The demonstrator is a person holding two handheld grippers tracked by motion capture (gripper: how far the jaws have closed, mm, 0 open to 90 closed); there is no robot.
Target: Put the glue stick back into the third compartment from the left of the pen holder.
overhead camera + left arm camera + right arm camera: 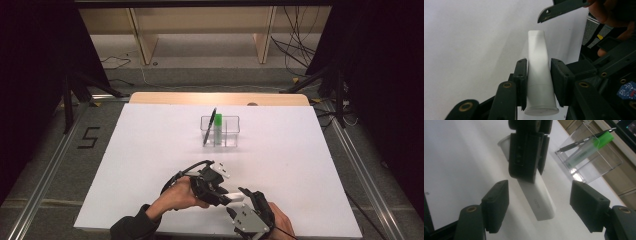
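A white tube [539, 75] is clamped between the pads of my left gripper [538, 67], gripped near its wide flat cap end; its narrower end points away. In the high view the tube [235, 196] sits low over the white sheet near the front edge, held by the left gripper [220, 192]. My right gripper [539, 205] faces it with jaws wide apart. The tube's free end [537, 197] lies between those jaws and touches neither pad. The left gripper's jaws [526, 152] cover the tube's middle in the right gripper view.
A clear plastic box [232, 131] stands at the middle of the white sheet, holding a black pen [210, 126] and a green-capped stick [218, 127]. The table's wooden far edge [220, 98] lies behind it. Racks and cables stand beyond.
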